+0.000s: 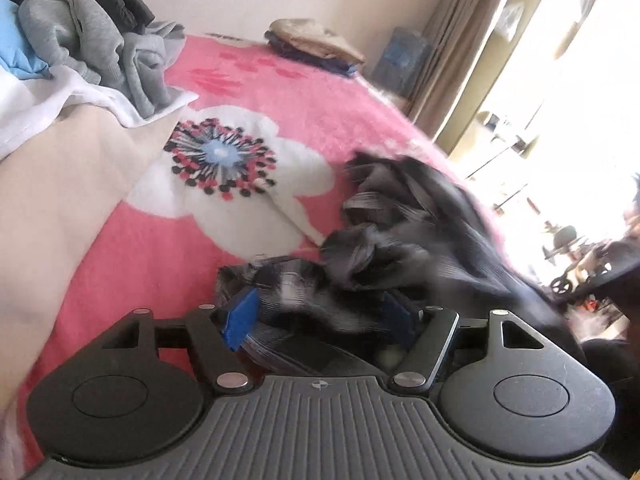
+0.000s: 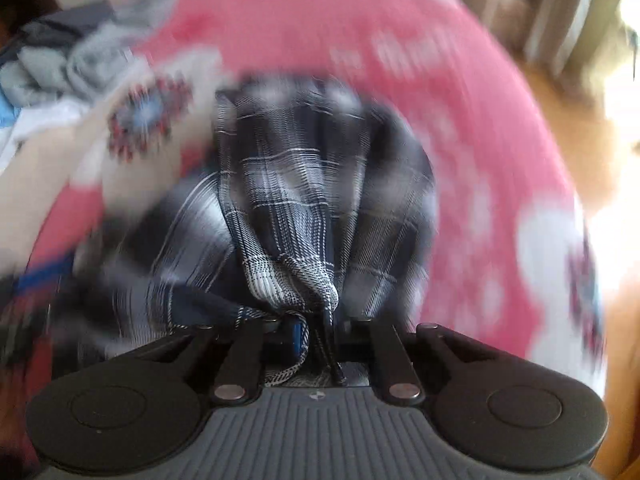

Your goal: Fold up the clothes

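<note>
A dark plaid garment (image 1: 408,224) lies crumpled on the pink flowered blanket (image 1: 320,96), blurred by motion. My left gripper (image 1: 320,316) is open, its blue pads (image 1: 240,316) wide apart, and a fold of the plaid cloth lies loosely between them. In the right wrist view the same plaid garment (image 2: 312,184) hangs bunched in front of me over the blanket (image 2: 460,80). My right gripper (image 2: 316,328) is shut on a gathered edge of it, and cloth threads pass between the closed fingers. The picture there is heavily smeared.
A heap of grey, black, blue and white clothes (image 1: 80,36) sits at the bed's far left. A folded stack (image 1: 316,46) rests by the far wall. Beige bedding (image 1: 60,184) covers the left side. A curtain (image 1: 452,40) and bright window stand right, beyond the bed's edge.
</note>
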The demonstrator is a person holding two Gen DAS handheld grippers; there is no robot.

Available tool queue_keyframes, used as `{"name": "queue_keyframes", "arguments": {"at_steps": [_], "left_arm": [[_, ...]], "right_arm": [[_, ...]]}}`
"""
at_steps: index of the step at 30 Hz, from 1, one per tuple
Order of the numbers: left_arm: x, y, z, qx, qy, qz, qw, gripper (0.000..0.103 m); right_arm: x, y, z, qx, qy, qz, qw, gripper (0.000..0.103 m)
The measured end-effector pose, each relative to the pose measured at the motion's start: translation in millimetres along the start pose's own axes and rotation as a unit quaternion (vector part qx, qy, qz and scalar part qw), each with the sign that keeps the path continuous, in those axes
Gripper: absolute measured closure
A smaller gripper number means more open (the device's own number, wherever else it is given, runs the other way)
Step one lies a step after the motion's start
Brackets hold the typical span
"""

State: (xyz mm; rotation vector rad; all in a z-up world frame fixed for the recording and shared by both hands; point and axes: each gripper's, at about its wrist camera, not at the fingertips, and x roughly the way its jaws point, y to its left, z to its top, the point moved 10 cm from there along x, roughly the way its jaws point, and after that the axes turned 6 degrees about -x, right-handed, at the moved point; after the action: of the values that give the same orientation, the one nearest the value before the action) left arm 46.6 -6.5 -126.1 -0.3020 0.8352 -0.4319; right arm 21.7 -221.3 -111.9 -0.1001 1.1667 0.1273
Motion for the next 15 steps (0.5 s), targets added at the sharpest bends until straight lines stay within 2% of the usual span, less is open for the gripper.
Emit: {"name": "queue_keyframes", "arguments": {"at_steps": [6,8,9,10,13,14,15], "left_arm": [[19,7,3,-0.012,0.025,0.038,0.9989,0.035],[20,8,1,-0.008,0.034,0.052,0.9980,0.035],[18,8,0,-0.009,0.035,0.056,0.9978,0.035],[17,8,-1,-0.009,0.036,0.058,0.9976,0.035],[11,9,-9,-0.005,0.046,0.065,0.9968,0.035],[10,10,-13,-0.004,0.051,0.068,0.9963,0.035],[9,11,-16,-0.005,0.055,0.070,0.9960,0.035]], "right_arm": [[-33,4,-55,-0.002,0.042,0.021,0.999,0.085],[-45,5,-72,-0.002,0.055,0.027,0.998,0.072],[-57,3,-61,-0.012,0.022,0.019,1.000,0.067],[-69,1,-49,-0.022,-0.010,0.010,1.000,0.058],[-53,20,-25,-0.046,-0.025,0.039,0.998,0.050],[-48,27,-17,-0.053,-0.030,0.048,0.997,0.040],[-43,33,-9,-0.061,-0.035,0.058,0.996,0.034]]}}
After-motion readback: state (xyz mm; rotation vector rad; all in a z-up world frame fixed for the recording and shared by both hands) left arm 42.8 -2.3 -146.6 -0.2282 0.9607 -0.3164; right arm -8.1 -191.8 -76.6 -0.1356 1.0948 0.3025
